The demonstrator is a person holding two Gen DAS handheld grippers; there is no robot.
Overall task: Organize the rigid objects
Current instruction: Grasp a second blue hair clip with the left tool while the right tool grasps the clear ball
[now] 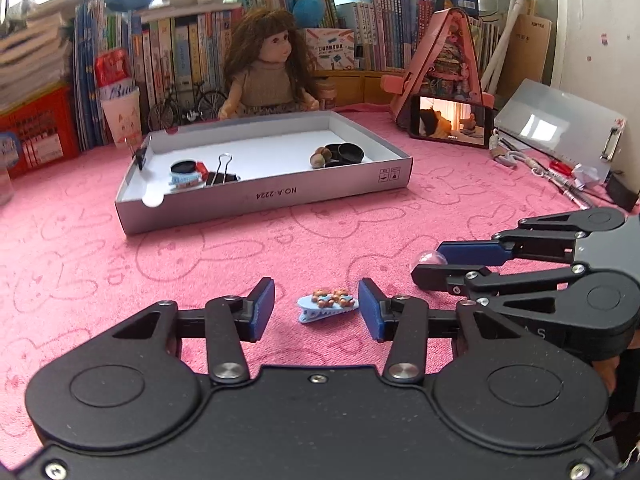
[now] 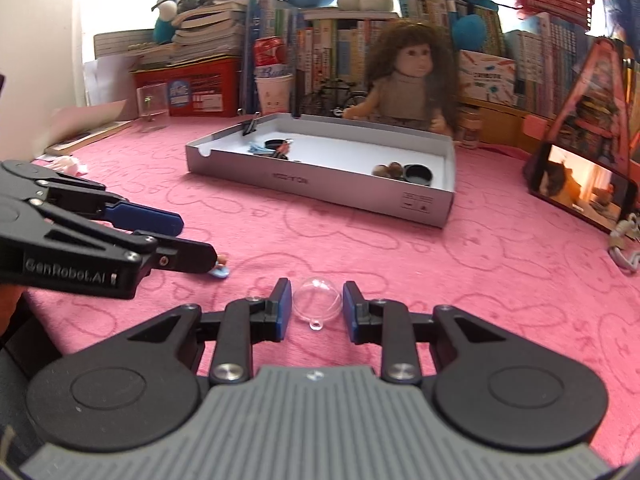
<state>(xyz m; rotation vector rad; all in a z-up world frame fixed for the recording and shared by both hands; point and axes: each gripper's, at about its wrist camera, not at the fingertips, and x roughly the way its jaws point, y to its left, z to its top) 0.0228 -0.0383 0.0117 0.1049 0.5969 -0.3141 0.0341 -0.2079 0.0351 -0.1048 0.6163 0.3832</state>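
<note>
Box front wall: the grey cardboard box (image 1: 264, 196) carries "NO.A-2224" printed upside down on its outer near wall, in the left wrist view.
Box corner marks: two small square handling symbols sit at the right end of the same wall; their content is too small to read.
Gripper body: the left gripper (image 2: 200, 240) shows "GenRobot.AI" in pale letters on its black side, in the right wrist view.
Paper cup: the white cup (image 1: 120, 116) near the table's back left edge bears blue script, not legible.
Book spines: printing too small to read.
</note>
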